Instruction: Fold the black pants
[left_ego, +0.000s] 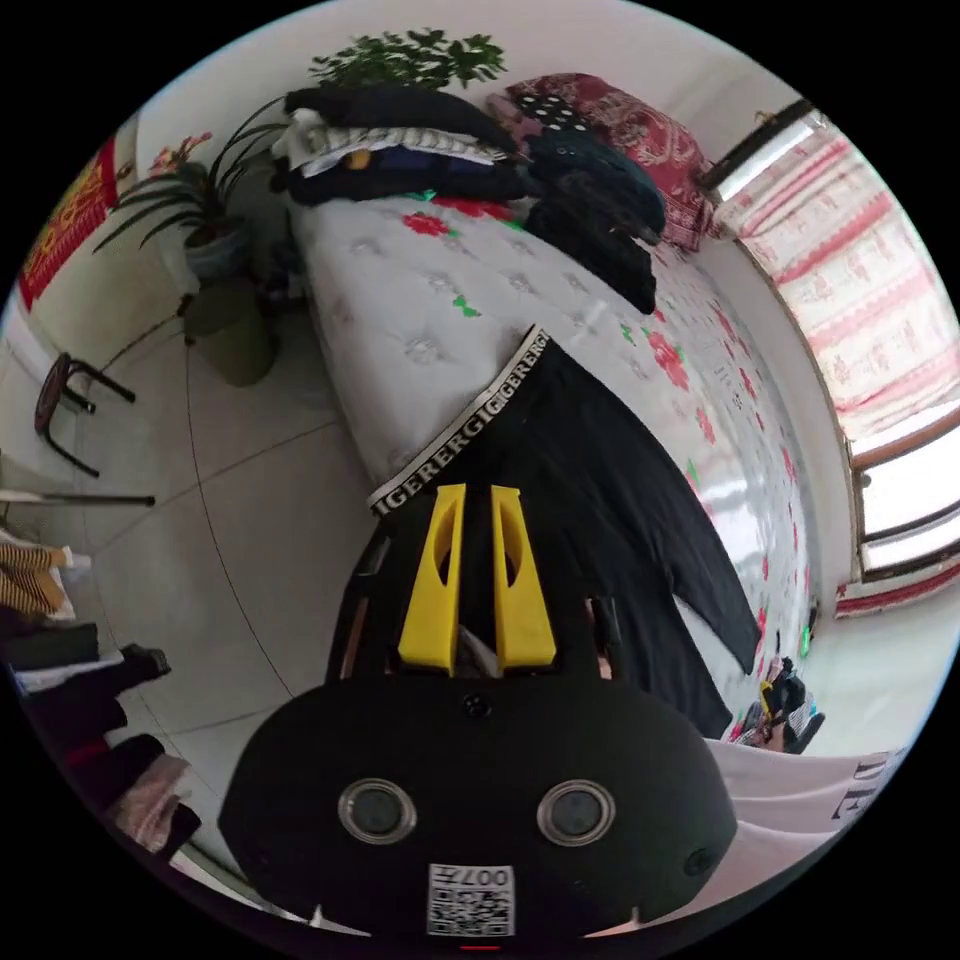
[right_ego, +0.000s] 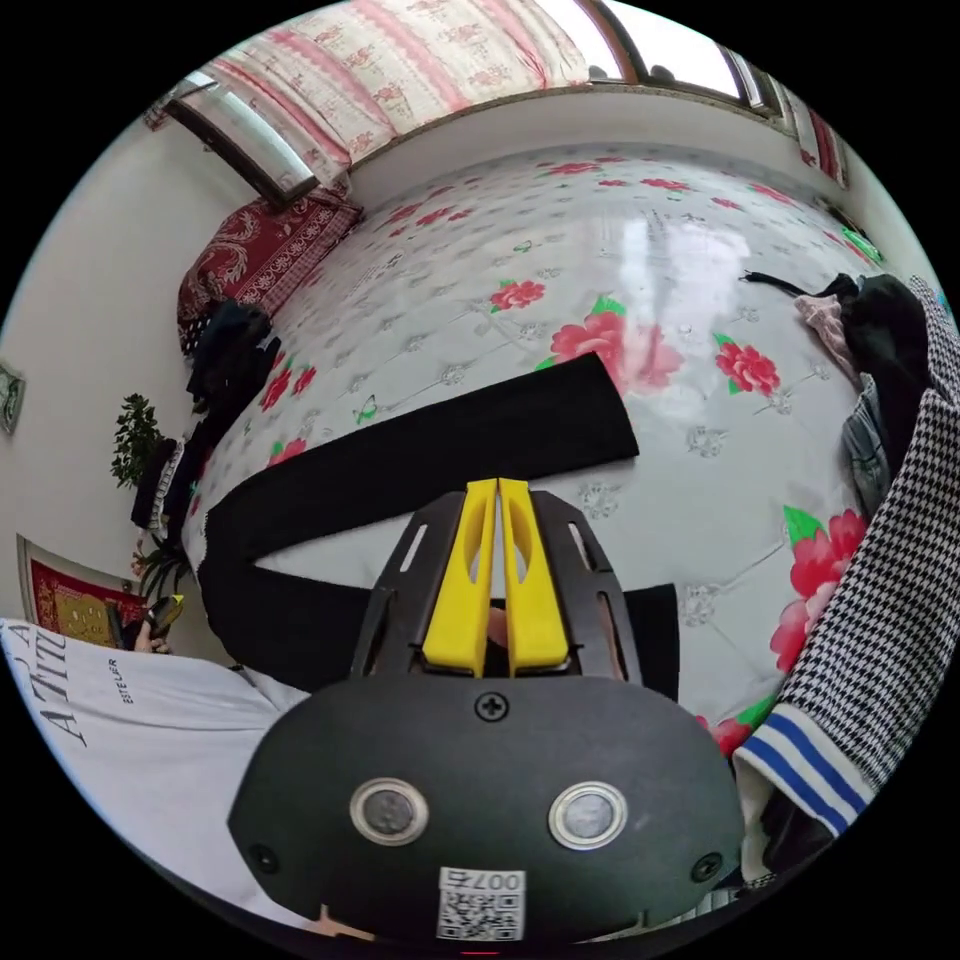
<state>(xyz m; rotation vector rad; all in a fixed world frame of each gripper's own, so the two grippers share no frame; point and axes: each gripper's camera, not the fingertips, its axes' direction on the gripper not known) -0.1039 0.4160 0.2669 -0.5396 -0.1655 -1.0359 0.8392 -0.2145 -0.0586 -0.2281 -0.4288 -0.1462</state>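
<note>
Black pants (right_ego: 420, 450) lie spread flat on the bed (right_ego: 560, 290).

- The bed (left_ego: 420, 300) is seen lengthwise in the left gripper view, from close above its near edge, facing the far-end clothes pile (left_ego: 400, 140).
- The bed (right_ego: 700, 480) is viewed crosswise in the right gripper view, toward the curtained window (right_ego: 430, 60).
- The black pants (left_ego: 600, 480) (right_ego: 430, 450) are shared.

Pants (right_ego: 420, 450) lie on the bed (right_ego: 700, 290) (legs apart), probably clothes (left_ego: 420, 140) piled behind.
</note>
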